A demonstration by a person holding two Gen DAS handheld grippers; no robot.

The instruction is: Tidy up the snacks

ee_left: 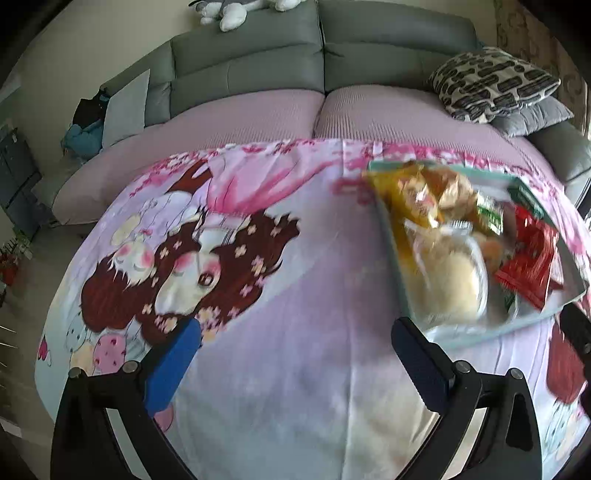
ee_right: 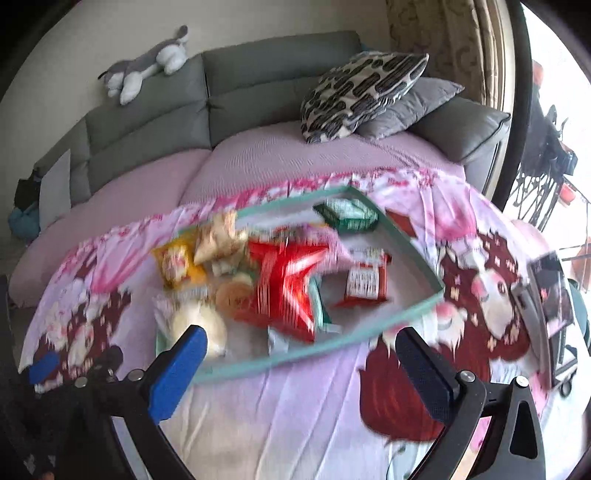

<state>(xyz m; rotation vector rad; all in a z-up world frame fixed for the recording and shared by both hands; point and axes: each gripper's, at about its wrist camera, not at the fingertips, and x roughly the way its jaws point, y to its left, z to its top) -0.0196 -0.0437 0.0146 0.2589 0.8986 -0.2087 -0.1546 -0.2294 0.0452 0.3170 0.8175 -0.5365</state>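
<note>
Left wrist view shows you a table under a pink cartoon-print cloth (ee_left: 303, 302), with a grey sofa (ee_left: 321, 62) beyond it at 12 o'clock. A patterned cushion (ee_left: 491, 83) sits at 2 o'clock on the sofa, and a grey-and-white plush toy (ee_left: 229, 11) lies along the backrest at the top edge.

Your snacks are piled in a shallow teal-rimmed tray (ee_left: 391, 236) at about 2 o'clock from the left gripper (ee_left: 295, 354). A yellow packet (ee_left: 410, 195) lies at the far end, a clear bag of pale bread (ee_left: 454, 280) at the near end, and a red packet (ee_left: 532, 258) to the right. The frame is motion-blurred, so labels cannot be read.

From the right wrist, the tray (ee_right: 410, 314) lies straight ahead at 12 o'clock. The red packet (ee_right: 291, 284) sprawls across its middle, a green packet (ee_right: 347, 214) sits in the far corner, and a smaller red-and-white packet (ee_right: 365, 284) lies alone on the tray floor. The bread bag (ee_right: 199, 321) sits just beyond your blue left finger pad (ee_right: 173, 376).

Your right gripper (ee_right: 306, 365) hovers above the cloth before the tray's near rim, jaws spread wide and holding nothing. Your left gripper also hangs above bare cloth, jaws wide apart and empty, its right finger near the tray's near corner.
</note>
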